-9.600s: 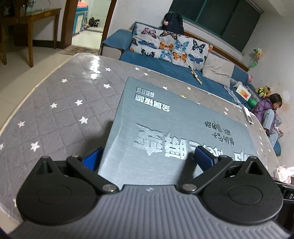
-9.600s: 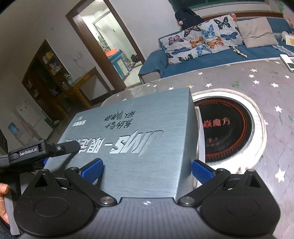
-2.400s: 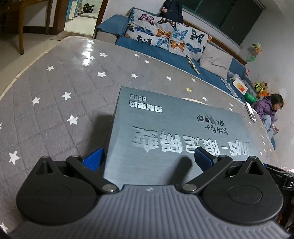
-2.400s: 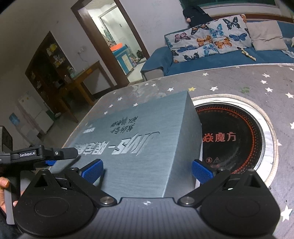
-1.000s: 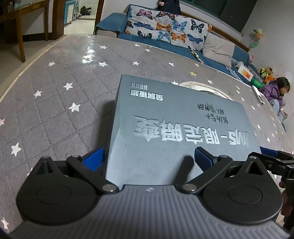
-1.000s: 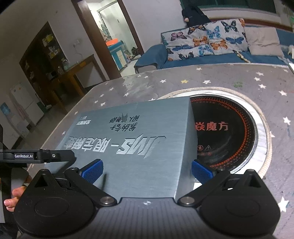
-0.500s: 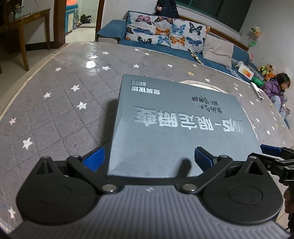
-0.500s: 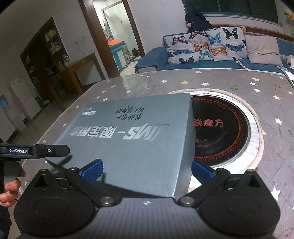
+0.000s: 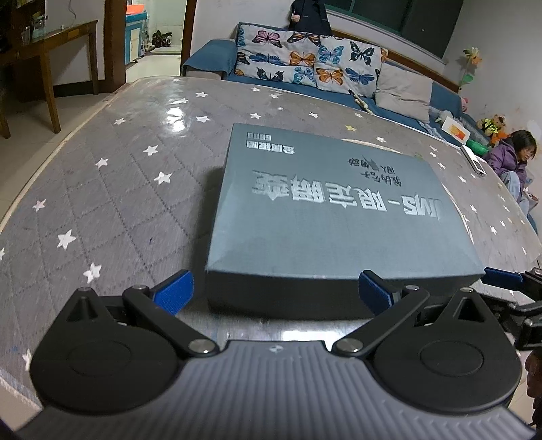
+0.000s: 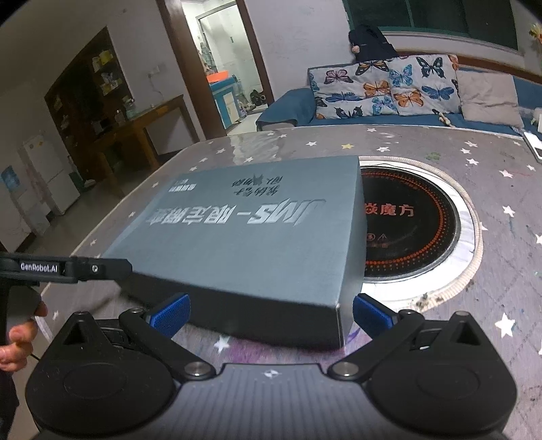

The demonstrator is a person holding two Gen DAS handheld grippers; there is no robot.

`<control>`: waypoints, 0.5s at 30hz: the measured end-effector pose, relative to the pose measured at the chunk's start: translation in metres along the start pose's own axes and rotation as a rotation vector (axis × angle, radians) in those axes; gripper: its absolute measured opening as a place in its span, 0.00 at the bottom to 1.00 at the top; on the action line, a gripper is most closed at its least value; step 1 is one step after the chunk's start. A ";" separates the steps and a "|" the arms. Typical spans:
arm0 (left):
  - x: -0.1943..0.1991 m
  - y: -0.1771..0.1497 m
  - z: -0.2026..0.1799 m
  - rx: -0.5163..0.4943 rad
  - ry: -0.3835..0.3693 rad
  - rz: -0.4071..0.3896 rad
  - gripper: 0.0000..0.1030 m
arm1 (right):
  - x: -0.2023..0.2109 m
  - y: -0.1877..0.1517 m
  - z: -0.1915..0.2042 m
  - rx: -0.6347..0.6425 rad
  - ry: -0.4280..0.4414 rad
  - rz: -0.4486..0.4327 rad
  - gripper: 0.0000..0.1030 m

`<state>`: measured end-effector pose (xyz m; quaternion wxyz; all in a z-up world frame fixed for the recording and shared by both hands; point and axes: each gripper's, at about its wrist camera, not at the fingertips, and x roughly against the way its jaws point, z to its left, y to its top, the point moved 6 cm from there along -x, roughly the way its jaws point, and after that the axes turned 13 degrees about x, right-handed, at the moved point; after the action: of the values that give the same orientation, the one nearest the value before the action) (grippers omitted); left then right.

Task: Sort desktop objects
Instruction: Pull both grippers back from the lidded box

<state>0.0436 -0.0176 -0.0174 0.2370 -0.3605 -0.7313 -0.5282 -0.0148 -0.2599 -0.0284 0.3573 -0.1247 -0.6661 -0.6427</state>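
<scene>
Grey box [image 9: 335, 216] lay flat on the star-print table [image 9: 111, 189], partly over the round cooktop [image 10: 416, 223]; left gripper [image 9: 274, 294] and right gripper [image 10: 271, 313] both spread, holding nothing, so placement looked done, nothing else visibly left.

a blue sofa [image 9: 216, 57] with butterfly cushions [image 9: 305, 61] lines the far white wall beneath dark windows [image 10: 430, 15]; an open doorway [image 10: 223, 67] sits left; a wooden side table [image 9: 57, 37] stands on pale floor tiles [image 9: 78, 105].
</scene>
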 end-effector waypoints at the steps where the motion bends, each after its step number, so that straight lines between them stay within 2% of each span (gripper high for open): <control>1: 0.001 -0.002 0.000 0.000 0.001 -0.001 1.00 | 0.000 -0.003 0.002 0.010 -0.004 0.004 1.00; 15: 0.011 -0.038 0.001 -0.009 0.010 0.008 1.00 | 0.005 -0.035 0.026 0.101 -0.058 0.046 1.00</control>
<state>0.0072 -0.0203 -0.0328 0.2413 -0.3619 -0.7264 -0.5321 -0.0484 -0.2414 -0.0497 0.3583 -0.1402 -0.7049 -0.5959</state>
